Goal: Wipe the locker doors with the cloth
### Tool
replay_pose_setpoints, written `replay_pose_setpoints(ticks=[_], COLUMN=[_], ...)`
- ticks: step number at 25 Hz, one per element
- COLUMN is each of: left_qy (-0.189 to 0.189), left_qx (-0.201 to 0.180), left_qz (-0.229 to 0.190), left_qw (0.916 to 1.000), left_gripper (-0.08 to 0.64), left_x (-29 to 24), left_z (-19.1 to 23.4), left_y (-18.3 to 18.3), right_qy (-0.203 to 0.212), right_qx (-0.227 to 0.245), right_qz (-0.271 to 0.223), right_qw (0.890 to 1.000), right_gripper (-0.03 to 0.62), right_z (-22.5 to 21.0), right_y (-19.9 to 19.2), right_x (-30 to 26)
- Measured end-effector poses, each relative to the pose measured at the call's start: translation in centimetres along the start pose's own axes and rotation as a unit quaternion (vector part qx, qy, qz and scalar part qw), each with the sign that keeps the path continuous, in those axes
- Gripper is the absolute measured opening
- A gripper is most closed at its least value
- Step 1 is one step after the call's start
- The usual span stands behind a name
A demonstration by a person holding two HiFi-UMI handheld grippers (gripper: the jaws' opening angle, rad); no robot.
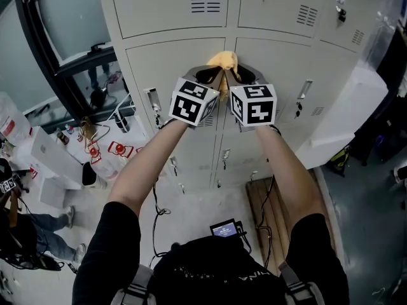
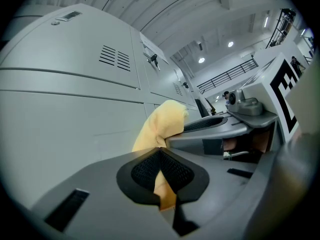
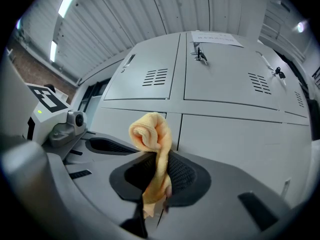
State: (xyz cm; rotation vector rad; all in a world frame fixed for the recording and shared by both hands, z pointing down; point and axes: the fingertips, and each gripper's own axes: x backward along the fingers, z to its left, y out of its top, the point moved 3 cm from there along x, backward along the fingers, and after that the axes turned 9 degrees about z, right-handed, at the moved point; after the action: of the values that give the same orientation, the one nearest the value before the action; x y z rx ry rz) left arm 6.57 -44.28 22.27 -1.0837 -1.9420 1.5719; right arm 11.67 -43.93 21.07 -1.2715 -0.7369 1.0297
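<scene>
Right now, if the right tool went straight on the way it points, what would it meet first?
The locker front, near the seam between two doors. The yellow cloth clamped in the right tool bunches ahead of its tips, so it would likely touch first; the gap is unclear.

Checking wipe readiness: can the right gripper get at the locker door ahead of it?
Probably yes. The right gripper is shut on the yellow cloth, whose bunched end juts toward the locker door with nothing between. The left gripper grips the same cloth, so both move together.
</scene>
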Motion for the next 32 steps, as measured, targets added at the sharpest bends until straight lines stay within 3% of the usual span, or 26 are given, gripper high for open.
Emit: replay_pose_setpoints(ticks=[13,25,32], left_qy=[0.011,0.081,0.104], left_qx=[0.003,0.021,0.036], left_qz=[-0.005,0.028,0.062], left_qw=[0.9999,0.9961,0.992], left_gripper=[0.02,0.02,0.02], left_x=[6.6,15.2,17.6], left_z=[1.7,7.5,10.0], left_y=[-2.1,-7.2,-11.2], right_qy=[0.058,0.157,0.2], right_qx=[0.059,0.033,0.004], right_qz=[-0.015,-0.009,0.019], right_qw=[0.996,0.987,0.98], right_gripper=[0.084,0.084,0.084], right_z=[7.4,18.2,22.6], right_y=[1.5,1.8,0.0], right_x=[1.8,-1.3,-3.8])
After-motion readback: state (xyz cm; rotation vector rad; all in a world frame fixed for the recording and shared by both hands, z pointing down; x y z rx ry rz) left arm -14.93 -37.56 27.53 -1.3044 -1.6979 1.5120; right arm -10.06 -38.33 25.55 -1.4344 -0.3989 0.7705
